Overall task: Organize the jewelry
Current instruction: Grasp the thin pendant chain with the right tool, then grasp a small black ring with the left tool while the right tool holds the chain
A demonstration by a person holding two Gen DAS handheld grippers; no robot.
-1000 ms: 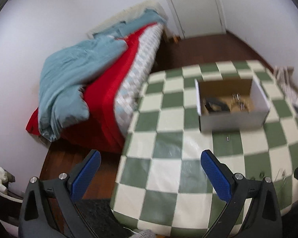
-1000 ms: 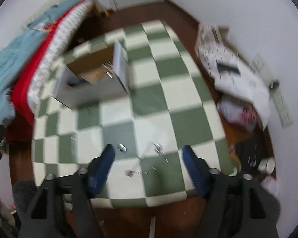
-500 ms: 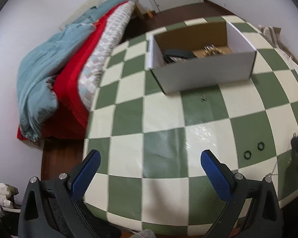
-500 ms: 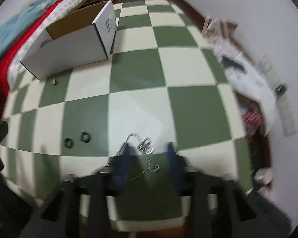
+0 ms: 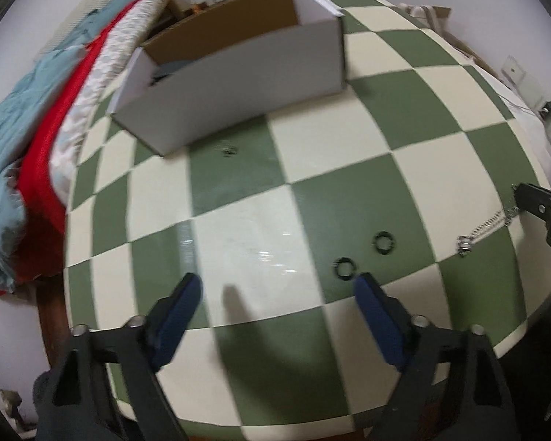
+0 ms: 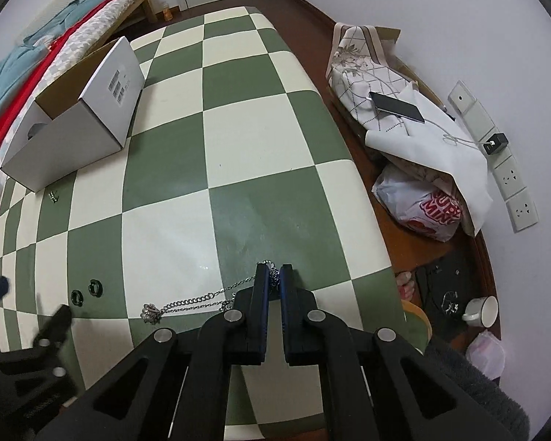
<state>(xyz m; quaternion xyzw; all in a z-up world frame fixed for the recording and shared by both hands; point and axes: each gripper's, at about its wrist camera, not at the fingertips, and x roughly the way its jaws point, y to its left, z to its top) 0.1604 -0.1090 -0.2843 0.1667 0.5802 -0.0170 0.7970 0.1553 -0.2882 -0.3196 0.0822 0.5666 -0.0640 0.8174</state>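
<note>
A silver chain with a small pendant cluster lies on the green and cream checked table. My right gripper points steeply down and is shut on the chain's right end. The same chain shows at the right edge of the left wrist view. Two black rings lie just ahead of my left gripper's right finger. My left gripper hangs low over the table, its jaws closing with only bare table between them. A white cardboard box stands at the back, with a small clasp before it.
A bed with red and pale blue covers runs along the table's left side. To the table's right, on the floor, are a patterned cloth with a phone, a plastic bag and a white cup. The table's front edge is close below both grippers.
Both grippers have come down toward the table. The right jaws went from wide apart to shut on the chain. The left jaws have narrowed, and the black rings now lie near them.
</note>
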